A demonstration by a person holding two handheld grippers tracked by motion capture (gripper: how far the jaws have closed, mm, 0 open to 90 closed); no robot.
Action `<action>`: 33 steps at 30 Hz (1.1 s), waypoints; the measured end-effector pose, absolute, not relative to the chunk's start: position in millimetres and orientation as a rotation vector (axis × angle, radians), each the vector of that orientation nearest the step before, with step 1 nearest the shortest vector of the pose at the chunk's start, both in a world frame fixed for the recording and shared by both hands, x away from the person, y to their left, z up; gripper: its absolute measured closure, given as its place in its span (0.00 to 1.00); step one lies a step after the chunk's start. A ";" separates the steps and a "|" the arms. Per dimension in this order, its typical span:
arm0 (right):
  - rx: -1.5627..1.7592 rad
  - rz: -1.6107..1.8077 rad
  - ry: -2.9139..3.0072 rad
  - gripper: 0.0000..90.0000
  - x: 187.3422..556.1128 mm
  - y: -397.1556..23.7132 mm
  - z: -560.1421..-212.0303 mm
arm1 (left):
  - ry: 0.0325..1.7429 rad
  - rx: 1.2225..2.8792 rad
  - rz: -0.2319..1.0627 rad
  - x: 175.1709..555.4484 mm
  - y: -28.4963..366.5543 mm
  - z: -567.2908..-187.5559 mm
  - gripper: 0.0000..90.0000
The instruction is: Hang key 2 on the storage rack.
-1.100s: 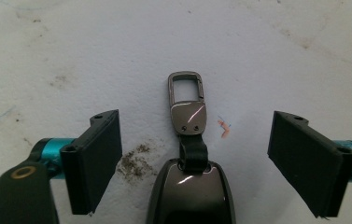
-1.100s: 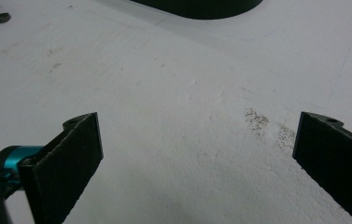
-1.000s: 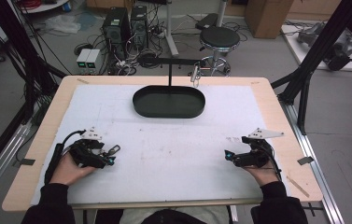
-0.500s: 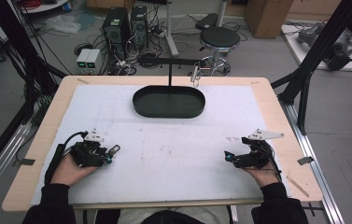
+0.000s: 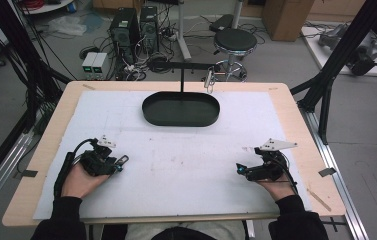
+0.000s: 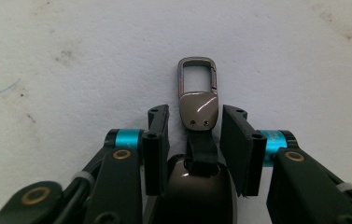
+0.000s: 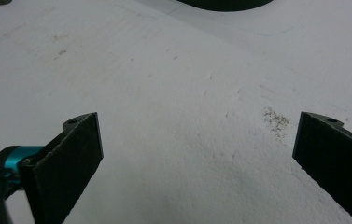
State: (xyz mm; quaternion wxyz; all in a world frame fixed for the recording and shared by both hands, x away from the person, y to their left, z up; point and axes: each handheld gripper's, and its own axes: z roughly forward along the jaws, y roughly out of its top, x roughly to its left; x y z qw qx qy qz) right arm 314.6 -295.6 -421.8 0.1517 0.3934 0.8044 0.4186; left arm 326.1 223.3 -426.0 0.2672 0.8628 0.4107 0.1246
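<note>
High view: left gripper [image 5: 117, 162] rests low on the white mat [image 5: 186, 165], key fob [image 5: 121, 160] at its tip; right gripper [image 5: 242, 170] waits well apart.
Left gripper view: jaws have just been closing, flanking the key fob's [image 6: 199, 109] clasp; small gaps remain, so no clamp yet.
Right gripper view: jaws spread wide over bare mat, nothing between them, kept free for later.

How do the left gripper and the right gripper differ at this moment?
The left gripper has its jaws drawn close, and they have just been closing, around a dark metal key-fob clasp; a thin gap shows on each side. The right gripper has its jaws spread wide with bare white mat between them. Both rest low over the mat, each in a hand.
</note>
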 end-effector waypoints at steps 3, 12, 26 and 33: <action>1.131 1.202 2.300 0.01 314.7 -297.1 -421.6 | 1.116 2.321 0.329 326.5 223.3 -426.0 0.78; 1.146 1.214 2.276 0.01 314.1 -302.8 -420.5 | 1.069 2.230 0.363 320.4 233.6 -418.3 0.94; 1.132 1.208 2.288 0.01 313.3 -301.5 -420.9 | 1.049 2.259 0.379 319.5 230.9 -421.5 0.95; 1.132 1.211 2.290 0.01 313.1 -301.4 -421.0 | 1.031 2.226 0.428 318.4 231.2 -412.0 0.95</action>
